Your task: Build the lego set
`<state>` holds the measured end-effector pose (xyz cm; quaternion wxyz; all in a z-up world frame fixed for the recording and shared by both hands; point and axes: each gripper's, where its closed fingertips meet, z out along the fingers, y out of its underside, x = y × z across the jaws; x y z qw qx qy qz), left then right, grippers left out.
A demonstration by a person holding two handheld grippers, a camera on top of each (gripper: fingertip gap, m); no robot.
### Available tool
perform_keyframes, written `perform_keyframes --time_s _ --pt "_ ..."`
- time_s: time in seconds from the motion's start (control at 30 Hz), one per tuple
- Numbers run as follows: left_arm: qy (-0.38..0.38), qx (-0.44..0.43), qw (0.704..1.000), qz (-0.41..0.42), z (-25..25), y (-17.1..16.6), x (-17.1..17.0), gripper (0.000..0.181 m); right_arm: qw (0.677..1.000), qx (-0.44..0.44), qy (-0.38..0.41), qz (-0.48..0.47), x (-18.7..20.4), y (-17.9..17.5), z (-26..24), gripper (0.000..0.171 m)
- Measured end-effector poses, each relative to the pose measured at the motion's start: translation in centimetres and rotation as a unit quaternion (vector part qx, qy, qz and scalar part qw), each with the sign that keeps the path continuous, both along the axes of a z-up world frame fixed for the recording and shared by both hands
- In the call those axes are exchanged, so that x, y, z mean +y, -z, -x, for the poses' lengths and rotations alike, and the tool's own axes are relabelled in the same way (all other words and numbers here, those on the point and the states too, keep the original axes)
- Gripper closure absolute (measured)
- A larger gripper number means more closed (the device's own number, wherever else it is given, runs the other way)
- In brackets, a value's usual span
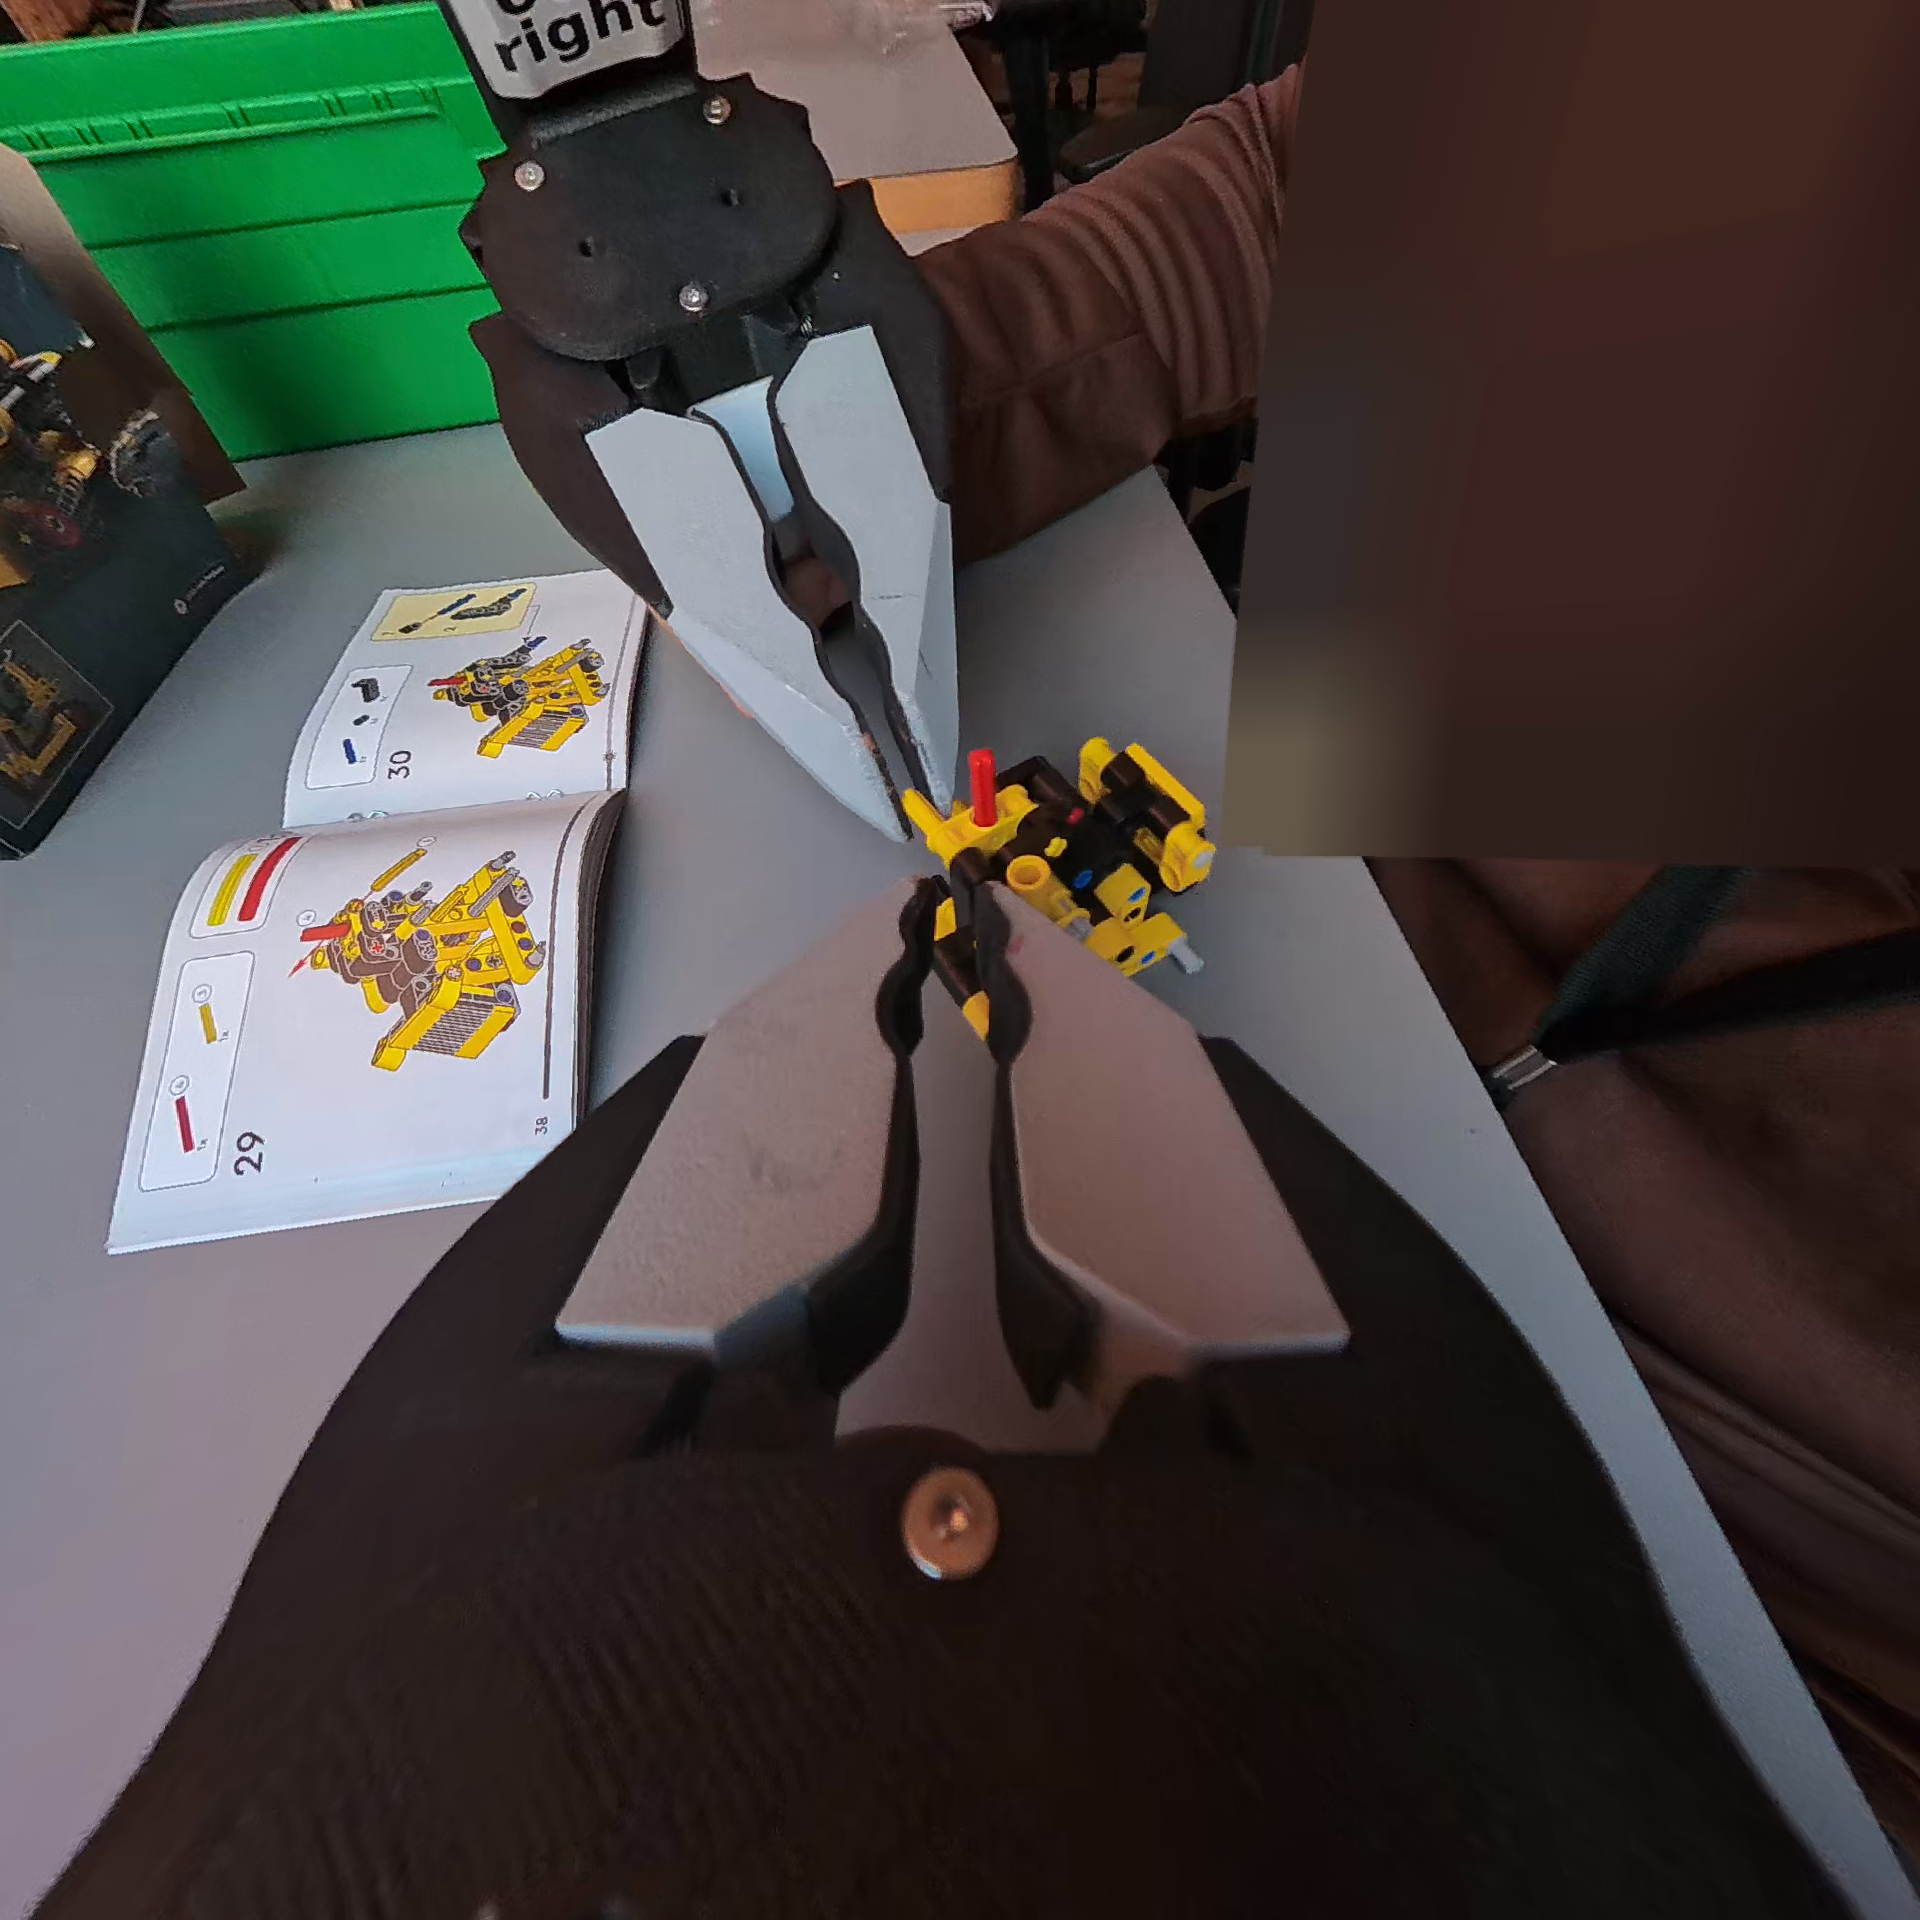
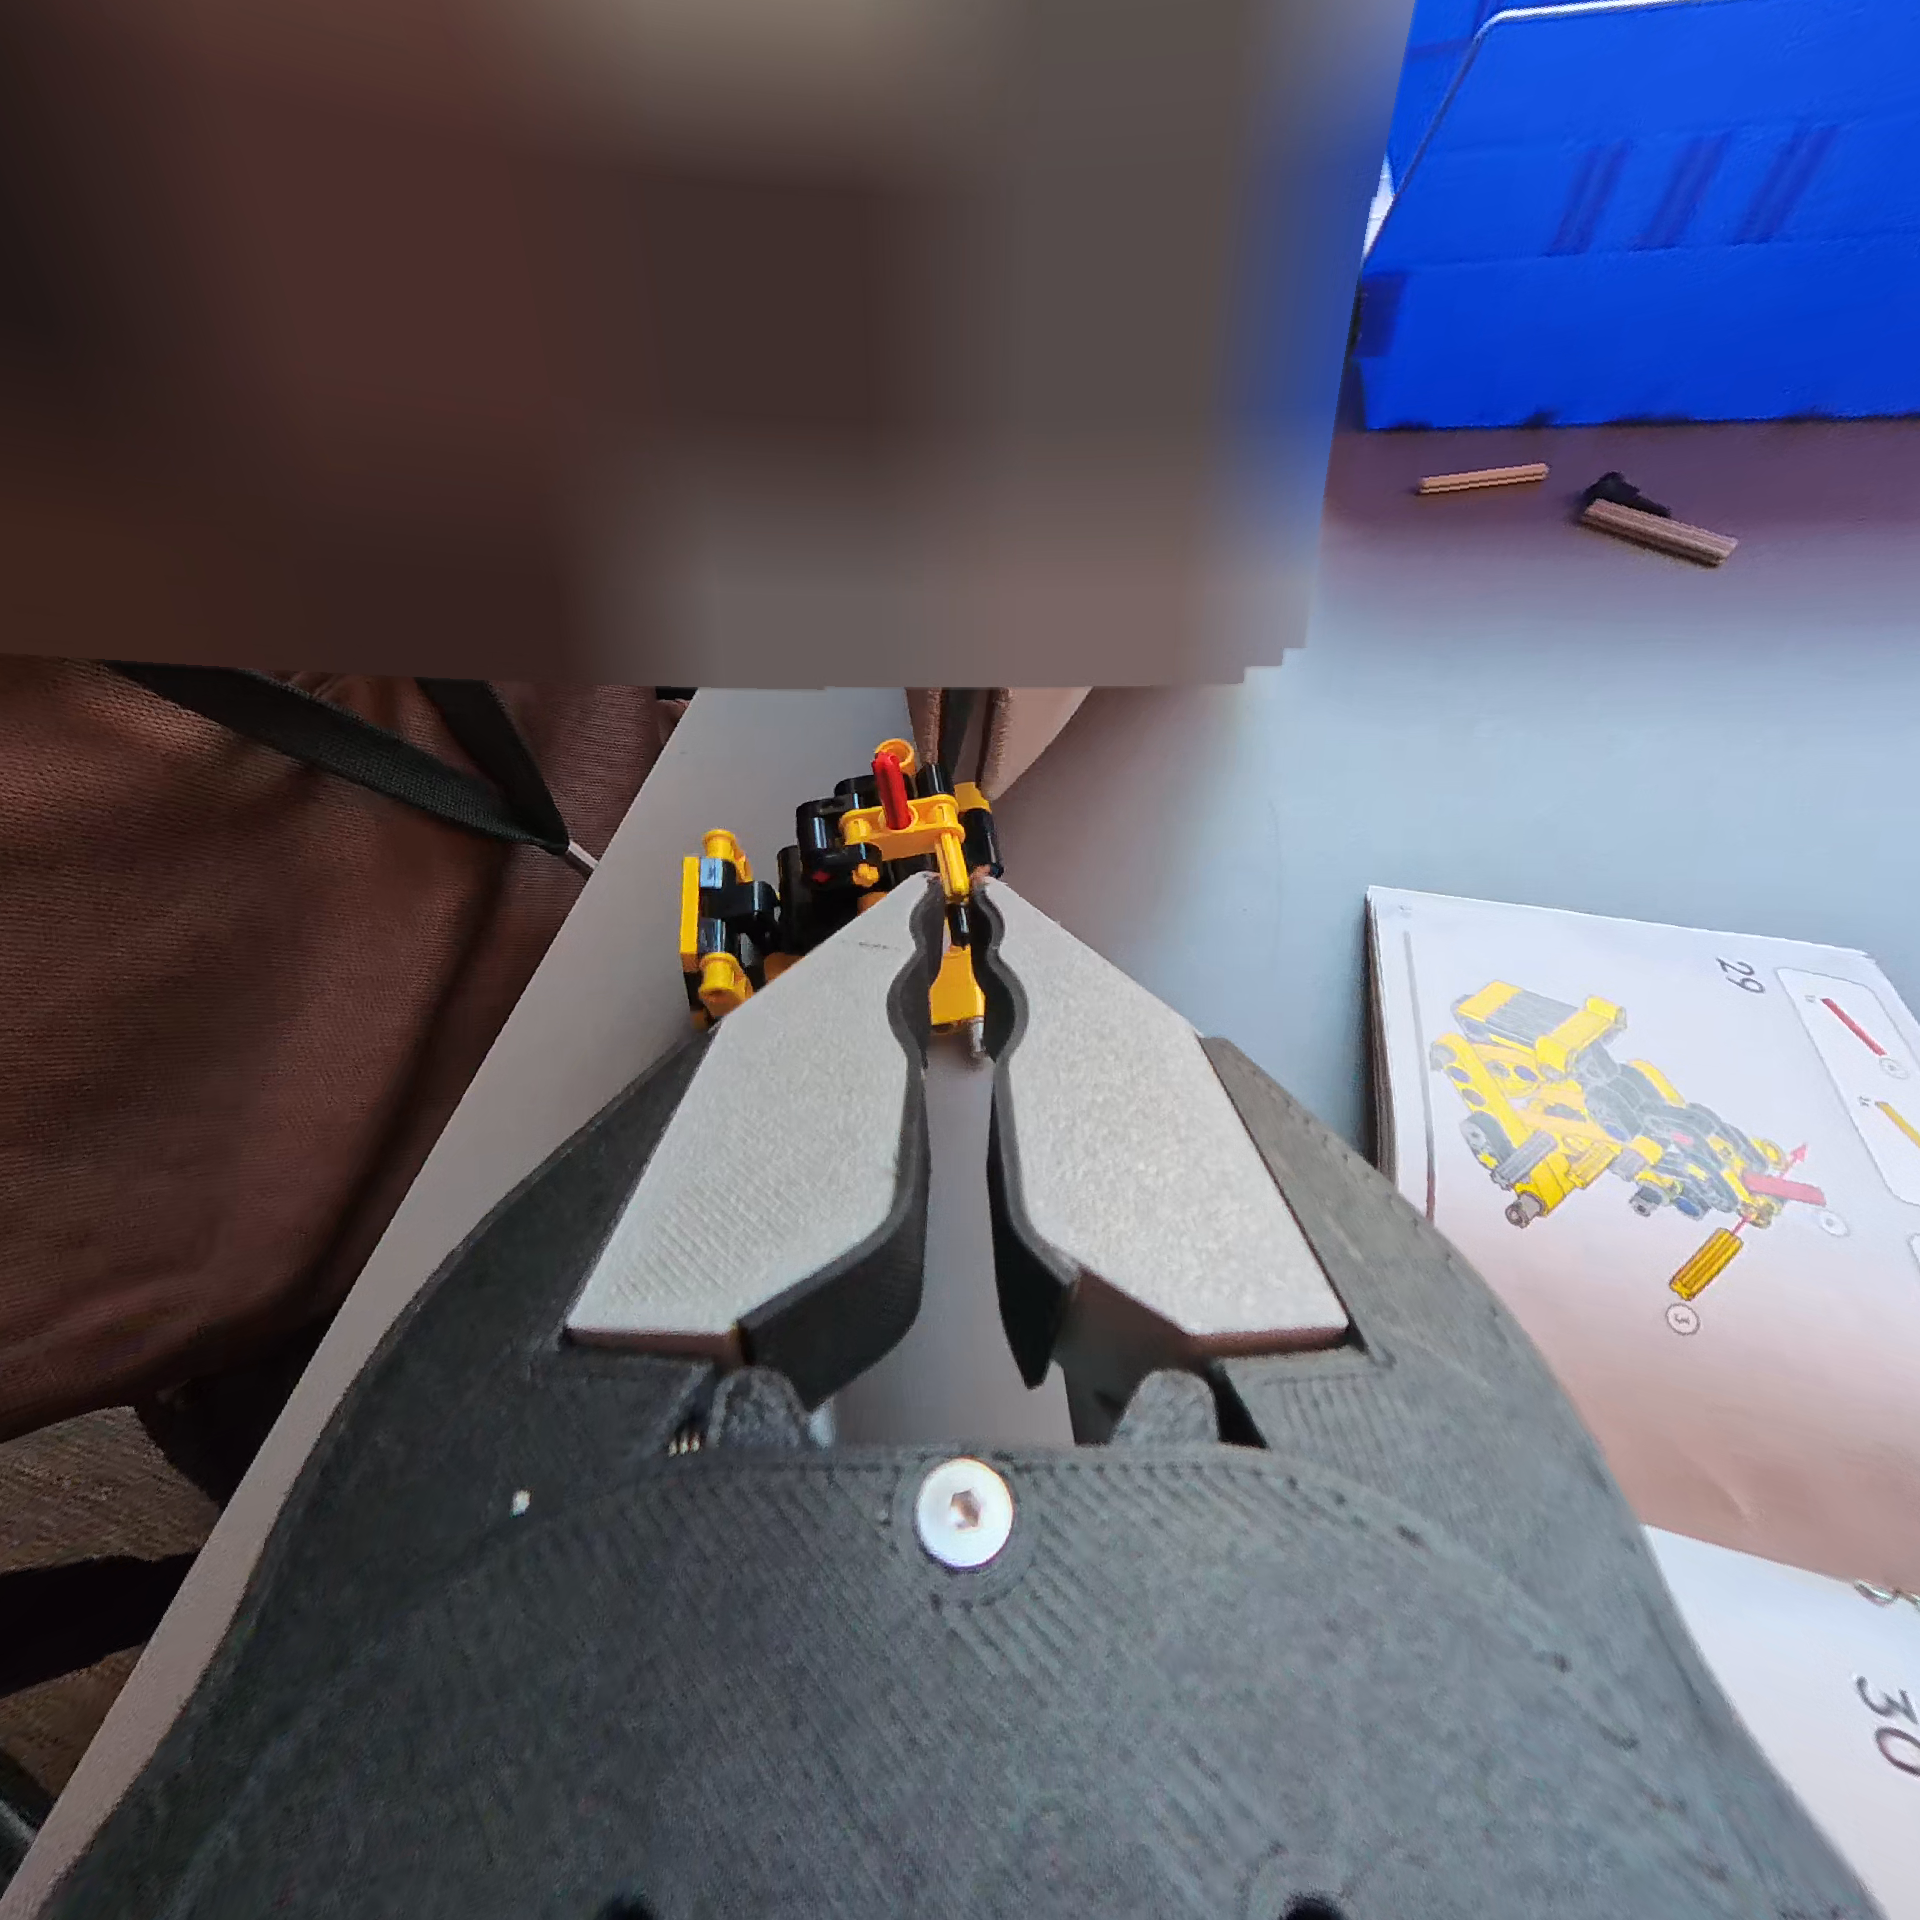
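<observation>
A yellow and black lego model [image 1: 1101,862] stands on the grey table [image 1: 208,1455] near its edge, with a red axle [image 1: 980,784] upright on top. My left gripper [image 1: 956,909] is shut on a black and yellow part of the model's near end. My right gripper [image 1: 914,816] comes in from above and is shut on a short yellow axle [image 2: 951,857] that sits in the model's yellow connector. The model [image 2: 831,883] and the red axle [image 2: 888,790] also show just past my right gripper [image 2: 951,883] in the right wrist view.
An open instruction booklet [image 1: 416,935] lies left of the model and shows in the right wrist view [image 2: 1662,1143]. A green crate [image 1: 260,208] and a lego box [image 1: 62,571] stand behind. A blue crate [image 2: 1662,260] has tan axles [image 2: 1481,478] and a black piece [image 2: 1626,488] before it. A person in brown [image 1: 1714,1247] sits at the table edge.
</observation>
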<state>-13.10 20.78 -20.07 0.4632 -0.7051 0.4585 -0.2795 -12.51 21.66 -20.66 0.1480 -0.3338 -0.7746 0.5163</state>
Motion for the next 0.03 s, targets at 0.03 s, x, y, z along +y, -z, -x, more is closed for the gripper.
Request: perform_keyframes --time_s 0.03 --pt "-0.003 -0.001 1.0 0.001 0.02 0.0 0.08 0.178 1.0 -0.002 0.003 0.002 0.11 -0.01 0.09 0.17"
